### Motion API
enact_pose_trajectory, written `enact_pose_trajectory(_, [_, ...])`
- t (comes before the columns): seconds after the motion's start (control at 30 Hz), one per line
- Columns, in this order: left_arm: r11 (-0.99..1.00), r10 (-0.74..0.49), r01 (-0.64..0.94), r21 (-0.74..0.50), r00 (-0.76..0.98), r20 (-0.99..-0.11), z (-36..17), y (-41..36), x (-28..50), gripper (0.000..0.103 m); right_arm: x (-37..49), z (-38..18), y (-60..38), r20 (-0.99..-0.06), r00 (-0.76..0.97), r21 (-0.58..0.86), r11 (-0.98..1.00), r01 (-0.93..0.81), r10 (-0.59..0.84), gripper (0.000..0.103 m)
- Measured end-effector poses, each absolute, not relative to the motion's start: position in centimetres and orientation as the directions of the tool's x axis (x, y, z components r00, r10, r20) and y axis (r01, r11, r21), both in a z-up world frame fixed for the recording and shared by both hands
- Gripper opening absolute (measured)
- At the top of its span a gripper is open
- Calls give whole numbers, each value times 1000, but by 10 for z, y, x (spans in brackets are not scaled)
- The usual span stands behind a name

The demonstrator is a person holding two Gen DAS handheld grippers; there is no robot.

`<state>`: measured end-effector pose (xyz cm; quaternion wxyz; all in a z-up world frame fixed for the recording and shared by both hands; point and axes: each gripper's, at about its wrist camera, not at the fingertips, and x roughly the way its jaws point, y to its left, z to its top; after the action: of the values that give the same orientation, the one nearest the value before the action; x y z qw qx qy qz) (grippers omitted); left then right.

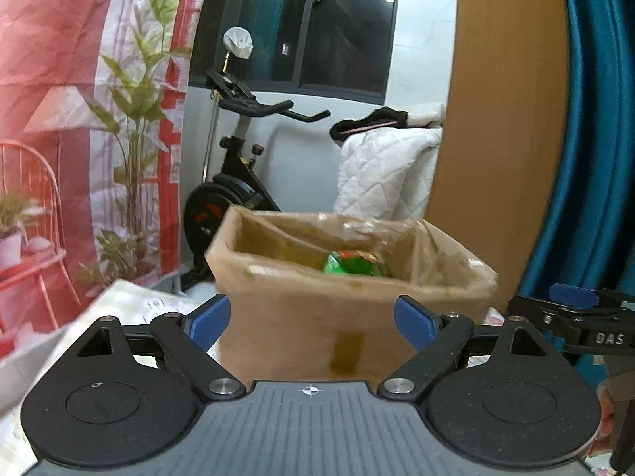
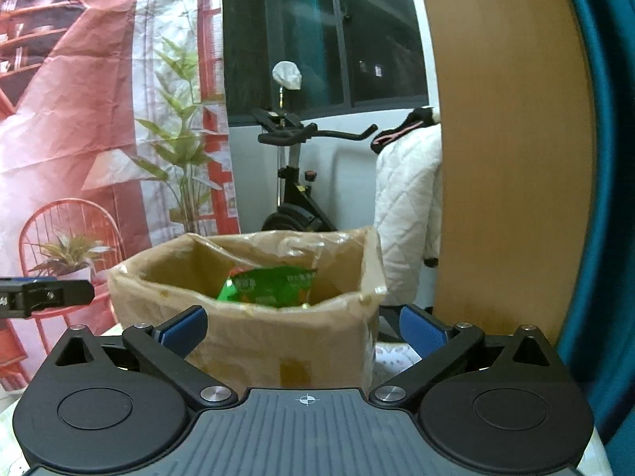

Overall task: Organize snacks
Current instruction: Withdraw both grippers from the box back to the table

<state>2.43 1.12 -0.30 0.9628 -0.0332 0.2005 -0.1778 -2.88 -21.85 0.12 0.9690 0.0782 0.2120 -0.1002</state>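
Observation:
A brown cardboard box (image 1: pixel 301 317) (image 2: pixel 254 341) lined with clear plastic stands on the table ahead of both grippers. A green snack packet (image 1: pixel 355 262) (image 2: pixel 268 285) lies inside it, partly hidden by the front wall. My left gripper (image 1: pixel 313 321) is open in front of the box, its blue pads wide apart with nothing between them. My right gripper (image 2: pixel 303 327) is open too, just short of the box's near wall, and holds nothing. The right gripper's fingers (image 1: pixel 575 309) show at the right edge of the left wrist view; the left gripper's fingers (image 2: pixel 43 293) show at the left edge of the right wrist view.
A tablecloth with a light pattern (image 1: pixel 131 309) covers the table. Behind the box stand an exercise bike (image 1: pixel 238 182) (image 2: pixel 293 182), a white quilted blanket (image 1: pixel 385 174), a wooden panel (image 2: pixel 512 150), a teal curtain (image 1: pixel 595 119) and a red printed backdrop (image 2: pixel 79 119).

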Motion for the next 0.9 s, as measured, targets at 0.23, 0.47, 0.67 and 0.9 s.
enact_pose_trajectory(0.23, [897, -443, 398, -195, 797, -411, -36, 8, -2, 89, -68, -22, -210, -455, 868, 95, 959, 268, -197, 102])
enact_pose_trajectory(0.47, [882, -467, 429, -193, 744, -479, -68, 1, -9, 86, -97, -50, -202, -494, 845, 93, 954, 286, -205, 102])
enact_pose_trajectory(0.67, [873, -476, 447, -195, 696, -537, -95, -2, -16, 82, -104, -80, -194, -588, 795, 102, 962, 254, -147, 99])
enact_pose_trajectory(0.9, [872, -471, 449, -196, 657, -589, -116, -2, -19, 77, -104, -103, -176, -675, 736, 113, 977, 180, -57, 87])
